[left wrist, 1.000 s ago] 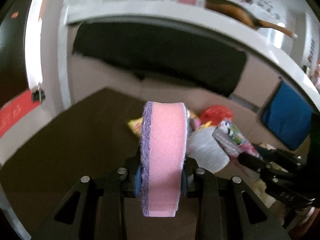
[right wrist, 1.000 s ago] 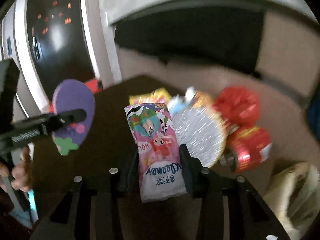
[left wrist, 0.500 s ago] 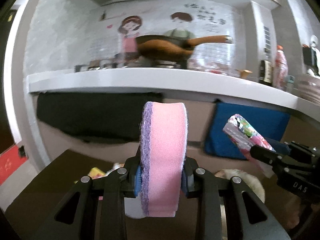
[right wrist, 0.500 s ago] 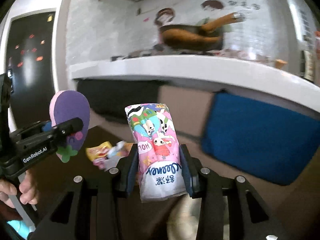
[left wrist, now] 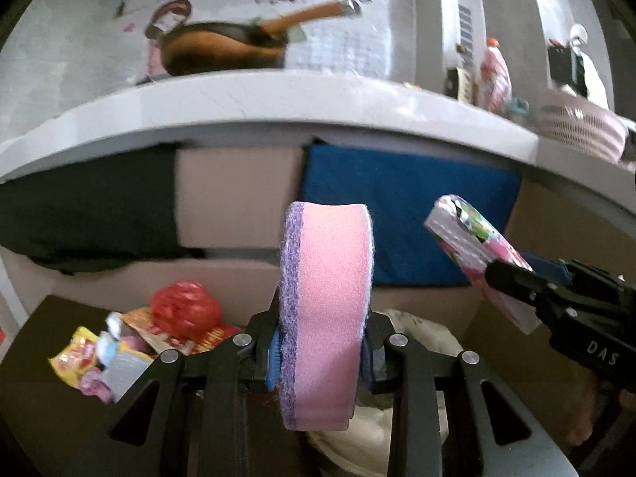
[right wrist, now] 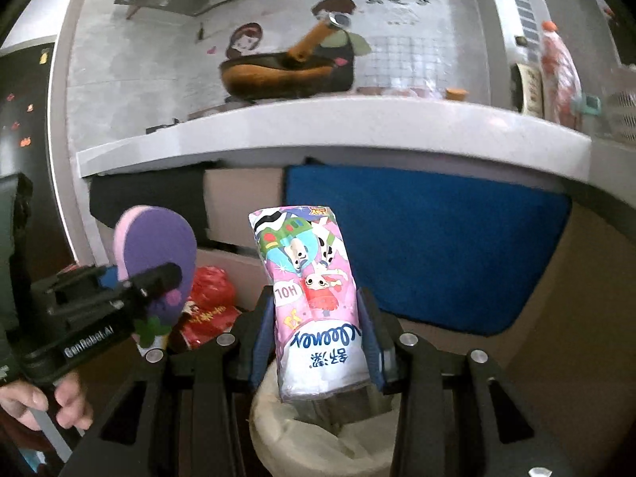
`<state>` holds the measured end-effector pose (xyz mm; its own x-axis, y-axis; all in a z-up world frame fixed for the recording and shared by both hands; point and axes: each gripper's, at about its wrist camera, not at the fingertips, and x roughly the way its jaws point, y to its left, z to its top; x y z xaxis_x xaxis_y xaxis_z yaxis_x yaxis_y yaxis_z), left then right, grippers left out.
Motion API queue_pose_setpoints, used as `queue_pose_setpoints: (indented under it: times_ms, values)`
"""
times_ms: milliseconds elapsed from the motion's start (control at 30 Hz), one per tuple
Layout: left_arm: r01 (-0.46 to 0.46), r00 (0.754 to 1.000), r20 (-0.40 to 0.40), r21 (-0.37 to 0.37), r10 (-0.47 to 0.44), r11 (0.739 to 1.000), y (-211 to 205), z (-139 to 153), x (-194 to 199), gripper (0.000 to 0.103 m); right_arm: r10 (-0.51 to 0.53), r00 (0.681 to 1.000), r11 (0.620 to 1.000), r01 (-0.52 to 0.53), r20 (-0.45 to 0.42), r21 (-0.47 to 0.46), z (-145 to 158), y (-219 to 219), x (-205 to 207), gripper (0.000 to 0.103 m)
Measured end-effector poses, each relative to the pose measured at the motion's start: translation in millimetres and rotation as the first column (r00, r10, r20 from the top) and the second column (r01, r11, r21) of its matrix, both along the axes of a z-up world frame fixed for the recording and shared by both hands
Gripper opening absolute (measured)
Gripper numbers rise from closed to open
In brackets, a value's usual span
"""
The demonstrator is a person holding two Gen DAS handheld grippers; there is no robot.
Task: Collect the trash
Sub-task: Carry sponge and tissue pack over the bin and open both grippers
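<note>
My left gripper [left wrist: 324, 351] is shut on a pink sponge with a purple scrub face [left wrist: 324, 314], held upright; the sponge also shows in the right wrist view [right wrist: 157, 254]. My right gripper [right wrist: 318, 330] is shut on a pink cartoon-printed tissue pack [right wrist: 312, 302], also seen at the right of the left wrist view [left wrist: 473, 254]. A bin lined with a pale bag [right wrist: 318, 441] stands right below the tissue pack; in the left wrist view it [left wrist: 421, 334] lies just behind and under the sponge. A pile of trash wrappers [left wrist: 131, 346] with a red crumpled bag [left wrist: 185, 310] lies on the dark table.
The dark table [left wrist: 35, 409] runs left of the bin. Behind stand a white counter [left wrist: 278, 99] carrying a wok [left wrist: 222, 49], bottles and a basket [left wrist: 584, 131], with a blue panel [right wrist: 429, 246] beneath. A black fridge [right wrist: 24, 151] is at far left.
Both grippers have swung right from the trash pile and tilted up, still holding the sponge and the tissue pack. The lined bin has come into view beneath them.
</note>
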<state>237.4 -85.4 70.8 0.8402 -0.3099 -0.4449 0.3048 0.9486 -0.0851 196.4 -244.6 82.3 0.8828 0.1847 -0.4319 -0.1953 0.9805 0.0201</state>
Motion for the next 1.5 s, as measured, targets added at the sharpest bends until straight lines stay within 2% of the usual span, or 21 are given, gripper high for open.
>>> queue_pose_setpoints:
  times_ms: [333, 633, 800, 833, 900, 933, 967, 1000, 1133, 1300, 1500]
  values:
    - [0.037, 0.990, -0.136, -0.007, -0.037, 0.999, -27.8, -48.1, 26.9, 0.031, -0.034, 0.994, 0.997, 0.041, -0.108, 0.068, -44.8, -30.3, 20.7, 0.037]
    - [0.048, 0.981, -0.188, 0.003, -0.046, 0.999, -35.9, -73.9, 48.6, 0.031, -0.051, 0.983, 0.994, 0.067, -0.177, 0.086, -74.6, -41.1, 40.2, 0.038]
    - [0.085, 0.974, -0.212, -0.006, -0.085, 0.996, -40.0, -83.0, 60.8, 0.032, -0.064, 0.976, 0.992, 0.086, -0.209, 0.097, -89.6, -44.4, 54.5, 0.040]
    - [0.098, 0.971, -0.219, -0.017, -0.100, 0.995, -40.3, -84.4, 63.5, 0.033, -0.065, 0.975, 0.991, 0.087, -0.211, 0.099, -90.0, -44.2, 57.1, 0.040]
    - [0.148, 0.954, -0.254, -0.066, -0.160, 0.987, -40.4, -90.0, 74.9, 0.051, -0.053, 0.976, 0.989, 0.080, -0.211, 0.125, -92.8, -46.2, 62.1, 0.046]
    - [0.159, 0.945, -0.273, -0.094, -0.179, 0.983, -39.0, -93.4, 80.5, 0.054, -0.051, 0.976, 0.985, 0.084, -0.213, 0.150, -94.5, -49.1, 64.7, 0.048]
    - [0.161, 0.942, -0.280, -0.115, -0.187, 0.980, -37.0, -95.6, 84.5, 0.058, -0.051, 0.975, 0.980, 0.090, -0.217, 0.175, -96.3, -52.5, 67.1, 0.054]
    - [0.157, 0.944, -0.271, -0.132, -0.188, 0.979, -34.2, -96.7, 86.6, 0.059, -0.060, 0.973, 0.976, 0.104, -0.224, 0.193, -98.5, -55.9, 68.7, 0.059]
    - [0.166, 0.944, -0.272, -0.098, -0.187, 0.981, -26.9, -94.2, 88.6, 0.060, -0.076, 0.972, 0.973, 0.121, -0.223, 0.198, -101.9, -57.9, 67.9, 0.059]
    - [0.087, 0.962, -0.250, -0.100, -0.109, 0.991, 7.5, -85.0, 83.1, 0.060, -0.080, 0.975, 0.977, 0.118, -0.209, 0.176, -100.0, -49.8, 64.1, 0.059]
    - [-0.066, 0.980, -0.191, -0.048, 0.055, 0.997, 72.4, -75.6, 62.6, 0.060, -0.071, 0.976, 0.983, 0.104, -0.204, 0.154, -97.6, -33.9, 59.7, 0.059]
